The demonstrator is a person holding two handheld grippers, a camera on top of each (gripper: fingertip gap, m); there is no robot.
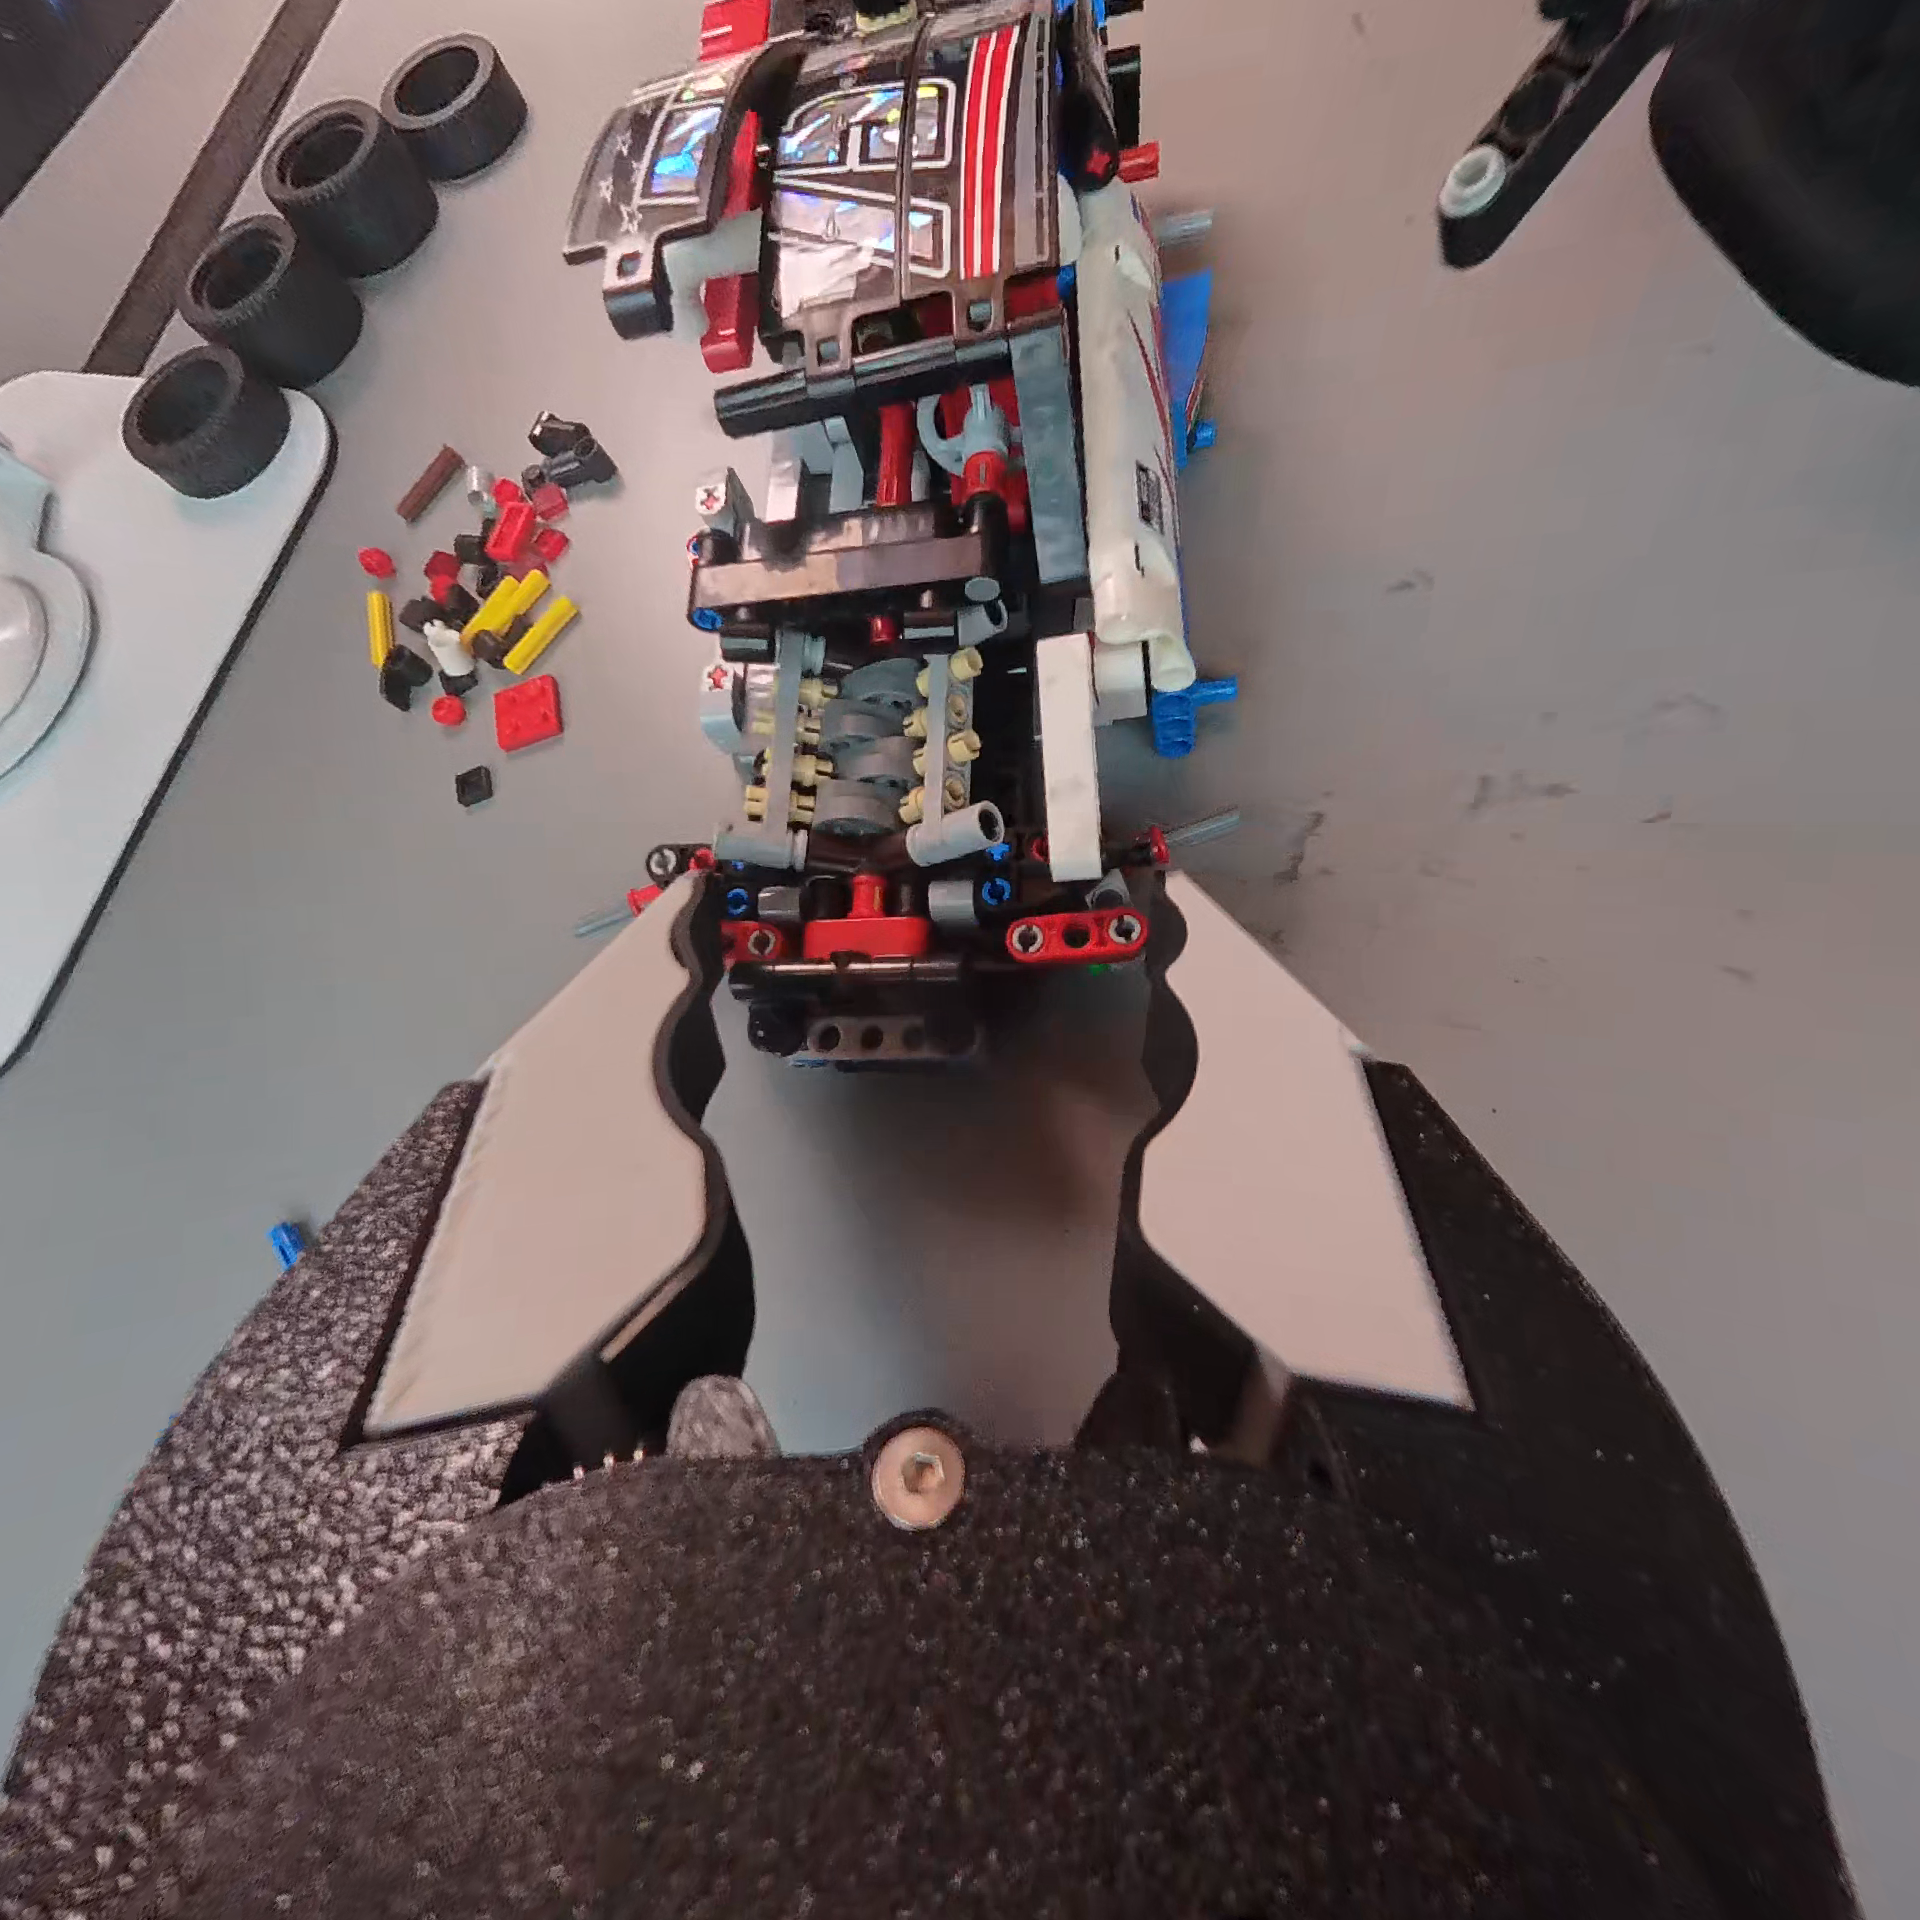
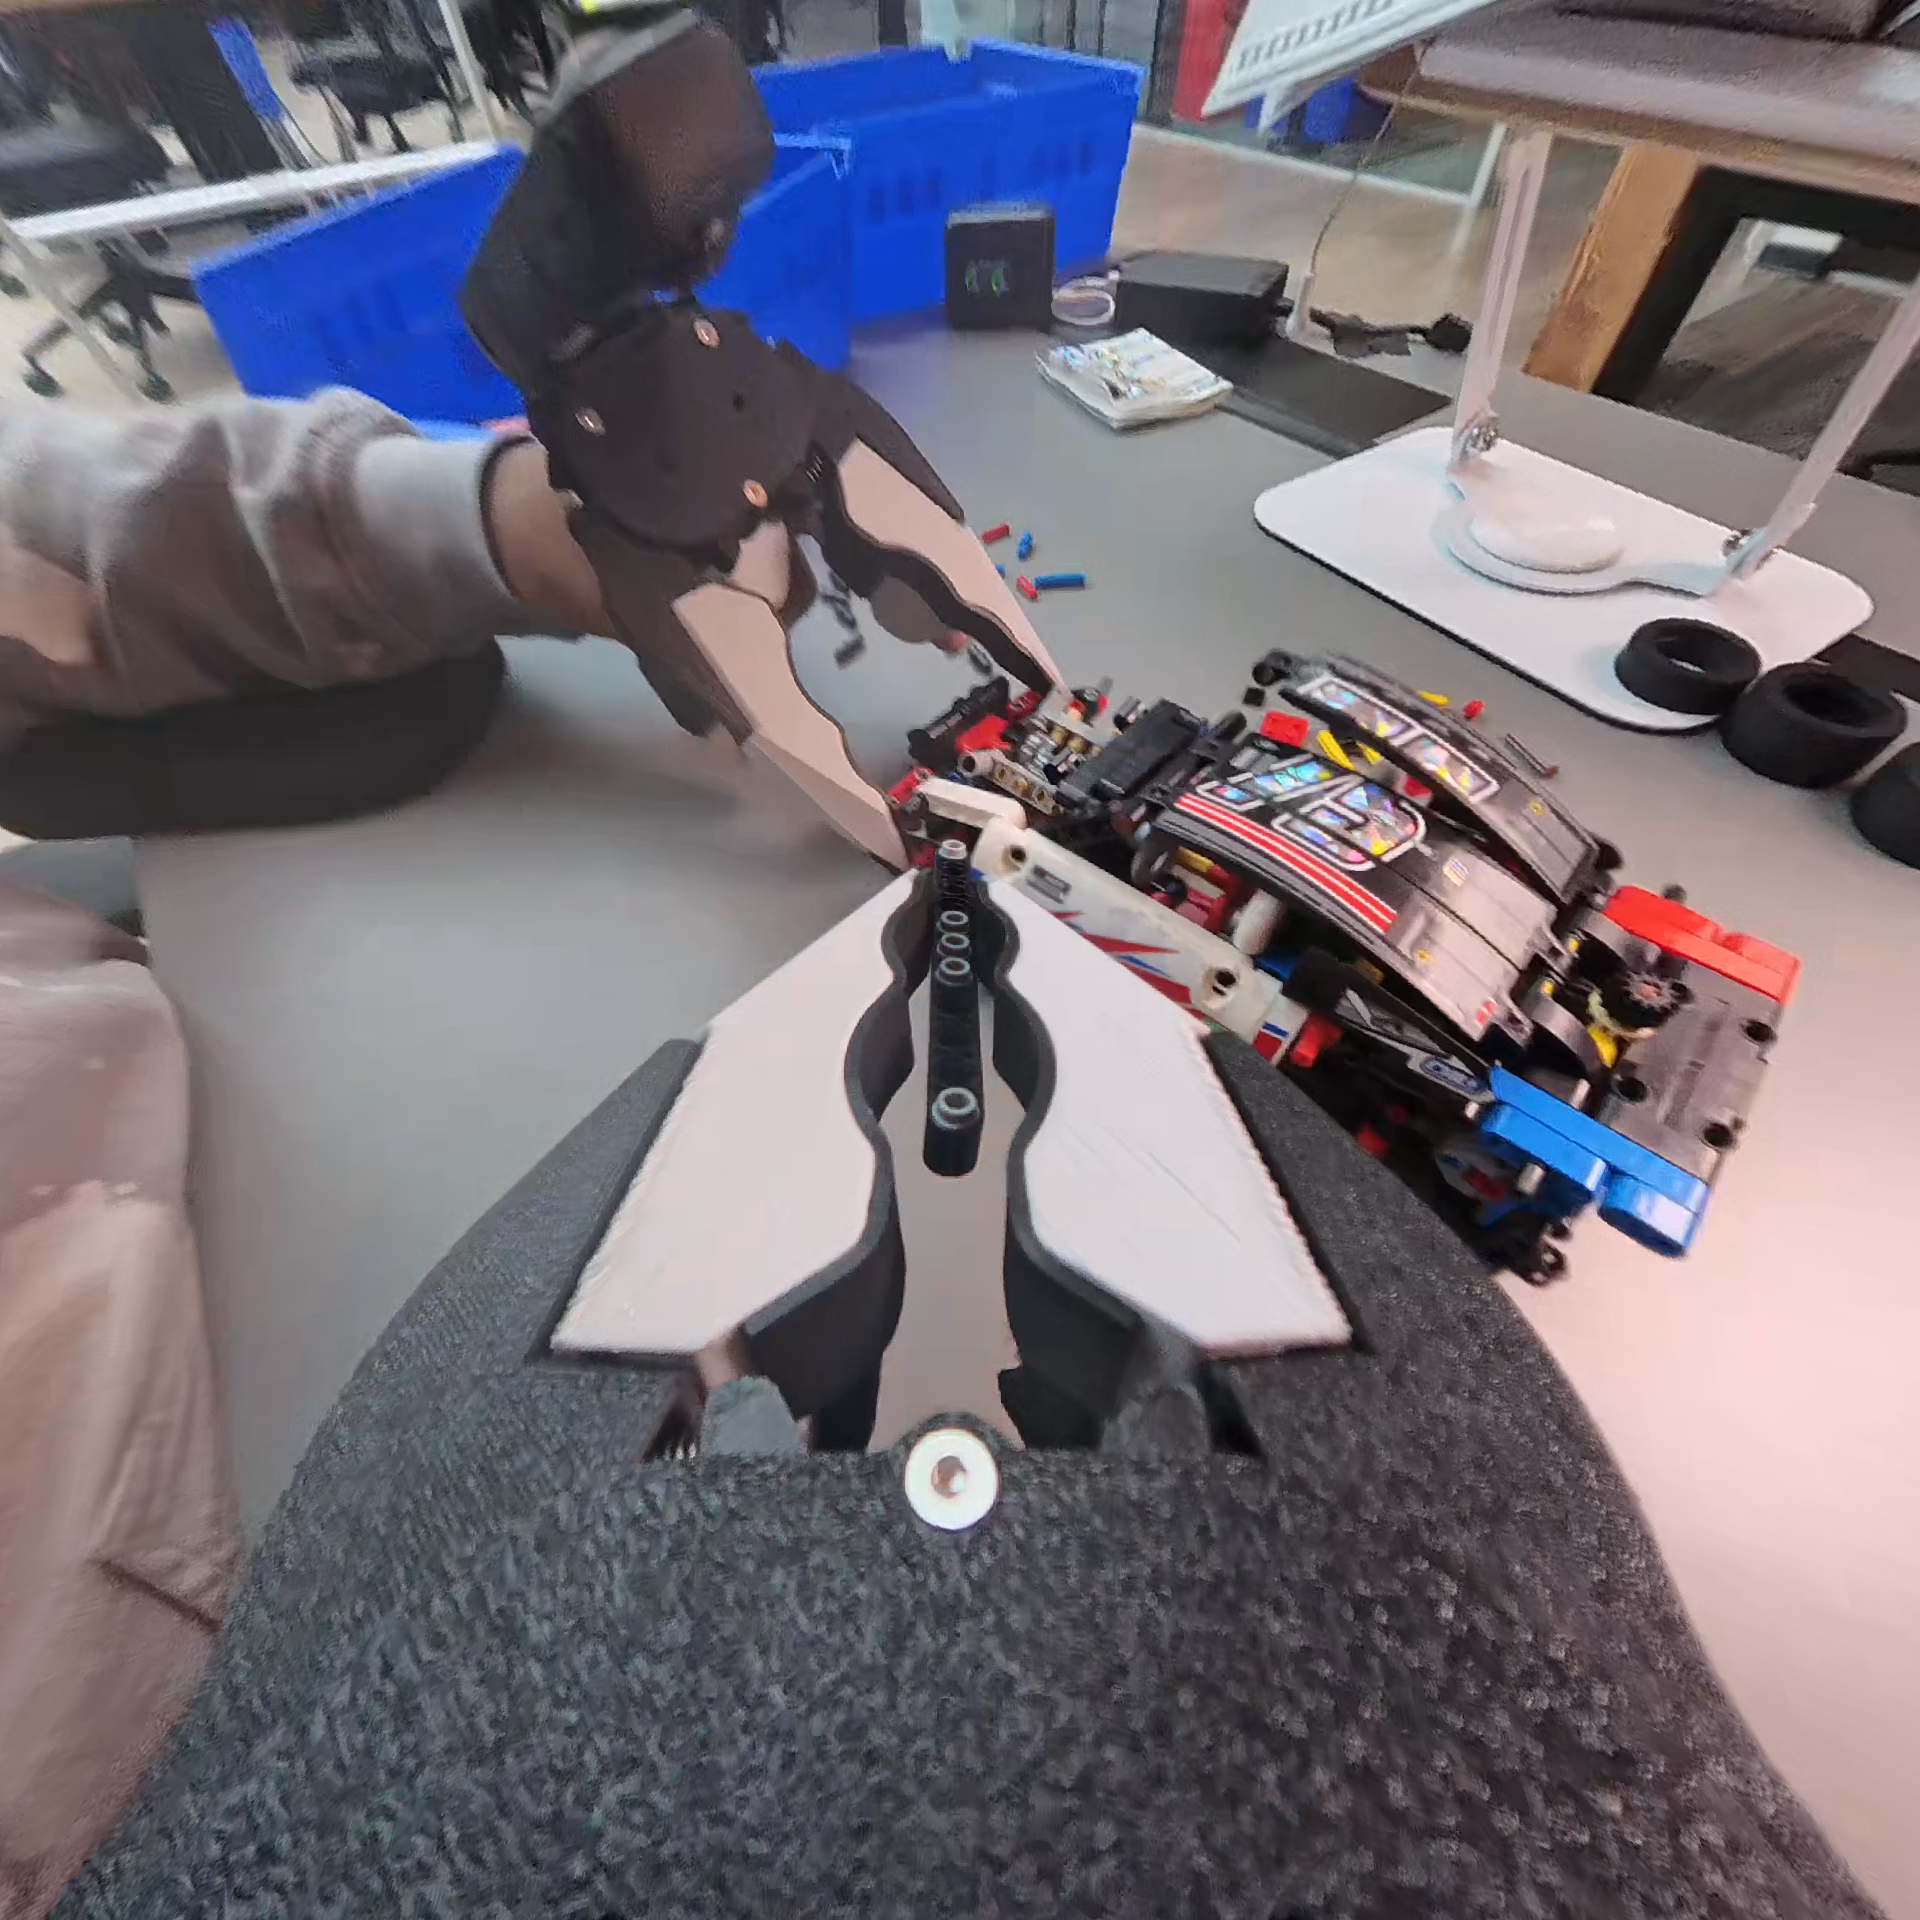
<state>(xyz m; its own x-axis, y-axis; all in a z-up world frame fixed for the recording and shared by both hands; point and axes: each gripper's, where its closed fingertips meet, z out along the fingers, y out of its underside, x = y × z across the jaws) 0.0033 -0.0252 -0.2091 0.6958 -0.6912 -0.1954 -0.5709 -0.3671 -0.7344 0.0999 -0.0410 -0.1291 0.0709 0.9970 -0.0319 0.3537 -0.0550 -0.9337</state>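
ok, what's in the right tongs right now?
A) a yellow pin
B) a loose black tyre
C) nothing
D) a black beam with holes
D: in the right wrist view the right tongs are shut on a black beam with holes, just short of the toy car.

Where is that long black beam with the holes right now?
The black beam is pinched between the jaws of the right gripper, just short of the toy car; the left wrist view shows it top right.
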